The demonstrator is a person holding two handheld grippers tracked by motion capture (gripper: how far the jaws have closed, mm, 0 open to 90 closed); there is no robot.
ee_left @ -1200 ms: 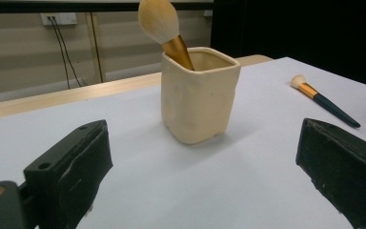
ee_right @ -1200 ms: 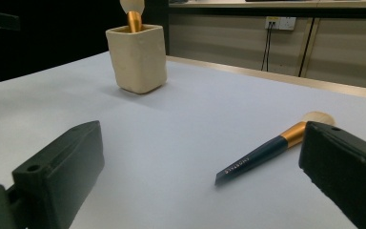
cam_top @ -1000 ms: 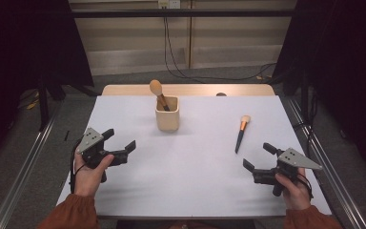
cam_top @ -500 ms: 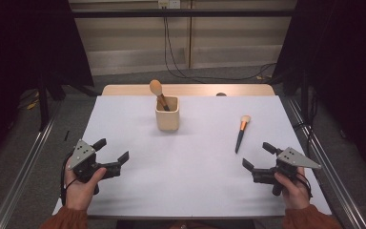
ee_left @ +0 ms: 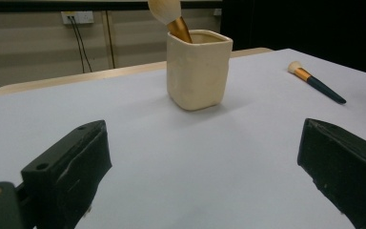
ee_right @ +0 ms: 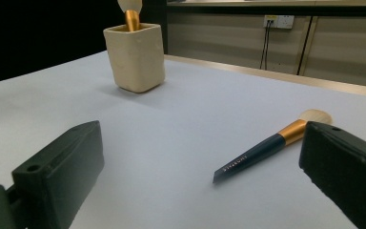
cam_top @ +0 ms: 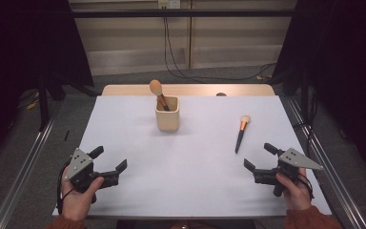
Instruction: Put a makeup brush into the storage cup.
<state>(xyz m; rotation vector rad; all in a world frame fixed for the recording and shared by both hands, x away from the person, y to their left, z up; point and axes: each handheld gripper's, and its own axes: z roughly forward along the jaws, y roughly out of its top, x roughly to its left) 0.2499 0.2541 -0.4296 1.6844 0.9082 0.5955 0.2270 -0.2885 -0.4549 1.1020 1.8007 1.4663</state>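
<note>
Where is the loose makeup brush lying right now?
In the high view, the loose brush lies flat on the table's right side, between the cup and the right tool.

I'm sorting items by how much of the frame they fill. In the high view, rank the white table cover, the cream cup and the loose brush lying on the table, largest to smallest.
1. White table cover, by far the largest.
2. Cream cup.
3. Loose brush: about as long as the cup is tall, but much thinner.
</note>
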